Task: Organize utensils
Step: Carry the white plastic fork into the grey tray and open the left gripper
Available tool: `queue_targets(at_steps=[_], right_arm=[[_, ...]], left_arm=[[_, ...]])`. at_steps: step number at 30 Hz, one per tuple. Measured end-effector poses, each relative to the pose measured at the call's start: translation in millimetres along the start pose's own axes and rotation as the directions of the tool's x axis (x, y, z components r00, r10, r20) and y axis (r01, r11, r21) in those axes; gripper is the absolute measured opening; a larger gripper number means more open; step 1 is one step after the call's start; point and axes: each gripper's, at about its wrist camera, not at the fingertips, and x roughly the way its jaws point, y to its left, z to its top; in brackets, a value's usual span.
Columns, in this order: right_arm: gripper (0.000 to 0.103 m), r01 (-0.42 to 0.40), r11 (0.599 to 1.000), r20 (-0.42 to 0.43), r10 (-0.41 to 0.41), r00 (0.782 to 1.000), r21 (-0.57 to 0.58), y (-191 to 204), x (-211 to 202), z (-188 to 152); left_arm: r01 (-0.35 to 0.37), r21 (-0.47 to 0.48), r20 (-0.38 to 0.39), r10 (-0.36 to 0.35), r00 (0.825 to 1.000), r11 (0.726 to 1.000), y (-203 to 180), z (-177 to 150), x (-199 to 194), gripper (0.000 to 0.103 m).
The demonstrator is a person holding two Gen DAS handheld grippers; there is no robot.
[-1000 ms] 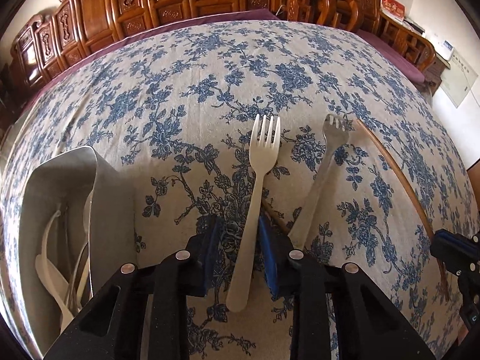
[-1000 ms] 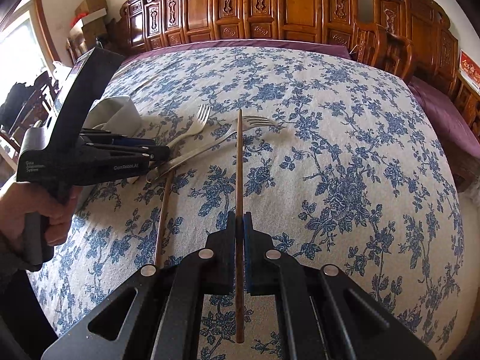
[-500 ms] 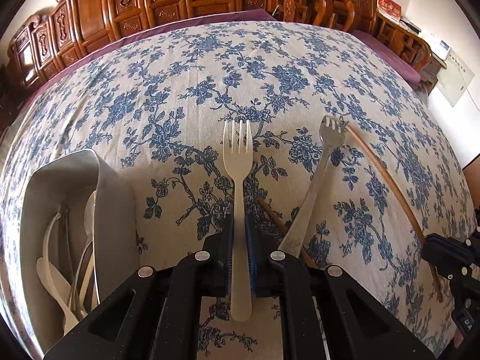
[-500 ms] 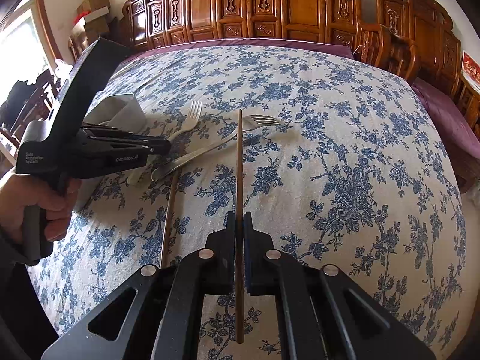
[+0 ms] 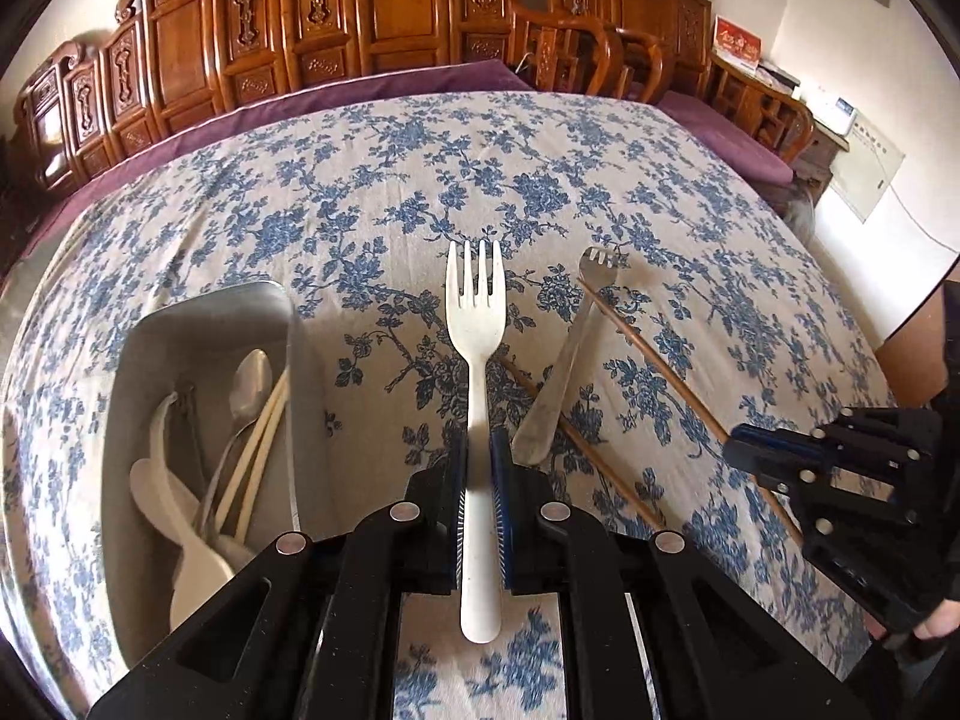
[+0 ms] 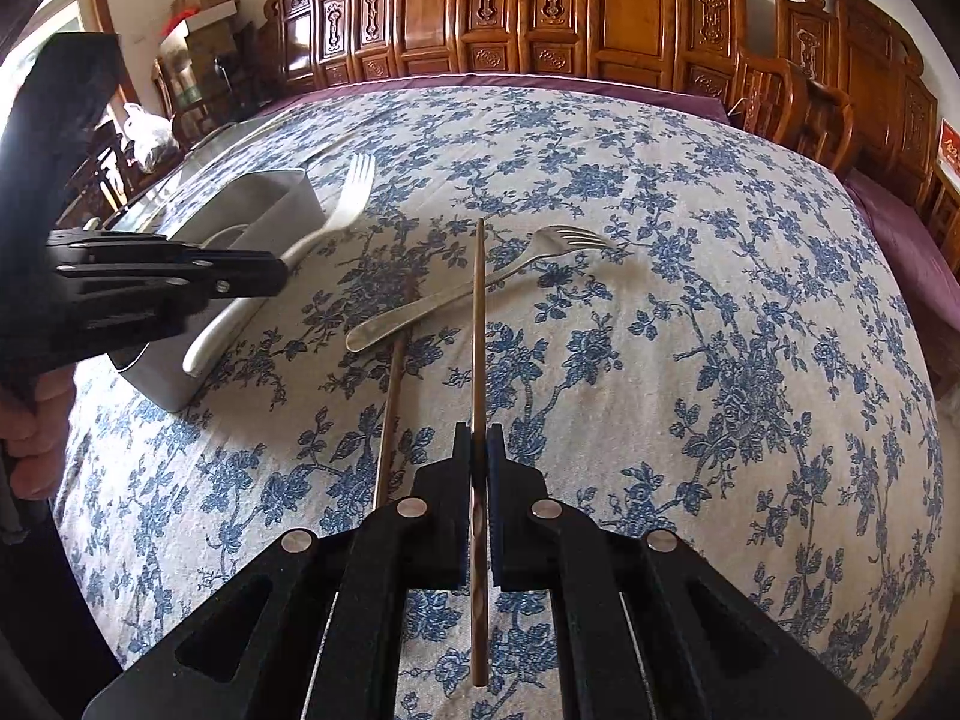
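Note:
My left gripper [image 5: 477, 468] is shut on a white plastic fork [image 5: 476, 324] and holds it lifted above the cloth, tines forward. My right gripper [image 6: 478, 450] is shut on a brown wooden chopstick [image 6: 478, 324] that points forward. In the right wrist view the left gripper [image 6: 264, 276] holds the white fork [image 6: 342, 210] beside the grey utensil box [image 6: 264, 204]. A metal fork [image 6: 480, 288] and a second chopstick [image 6: 390, 402] lie on the cloth. The box [image 5: 198, 324] at my left holds spoons and pale chopsticks.
The table wears a blue-flowered cloth [image 5: 420, 192]. Carved wooden chairs [image 6: 600, 18] line its far side. A purple cushion [image 6: 900, 228] lies at the right edge. The right gripper [image 5: 840, 468] shows at the right of the left wrist view.
My left gripper closed on the white fork and lifted it off the cloth. My right gripper has stayed shut on its chopstick and raised it slightly.

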Motion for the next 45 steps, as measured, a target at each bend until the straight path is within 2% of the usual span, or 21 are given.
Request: queue_targets(at_steps=[9, 19, 31, 39, 45], right_arm=[[0.006, 0.027, 1.0, -0.001, -0.027, 1.0, -0.009, 14.7, 5.0, -5.2], [0.006, 0.04, 0.999, 0.038, -0.039, 0.999, -0.027, 38.3, -6.6, -6.5], [0.006, 0.028, 0.999, 0.052, -0.026, 0.998, -0.039, 49.9, -8.1, -3.5], [0.006, 0.012, 0.999, 0.06, -0.009, 0.998, -0.046, 55.8, -9.7, -1.0], [0.006, 0.014, 0.998, 0.063, -0.01, 0.998, -0.06, 64.2, -12.3, 1.7]], left_arm=[[0.002, -0.008, 0.055, -0.001, 0.999, 1.0, 21.2, -13.4, -40.6, 0.007], [-0.05, -0.043, 0.082, 0.053, 0.995, 0.998, 63.7, -27.0, -66.1, 0.008], [-0.092, -0.103, 0.029, 0.095, 0.995, 0.99, 108.6, -39.0, -38.1, 0.008], [-0.099, -0.124, 0.007, 0.1, 0.995, 0.987, 119.3, -43.2, -21.2, 0.008], [-0.1, -0.128, 0.027, 0.104, 0.994, 0.987, 121.4, -44.7, -24.6, 0.009]])
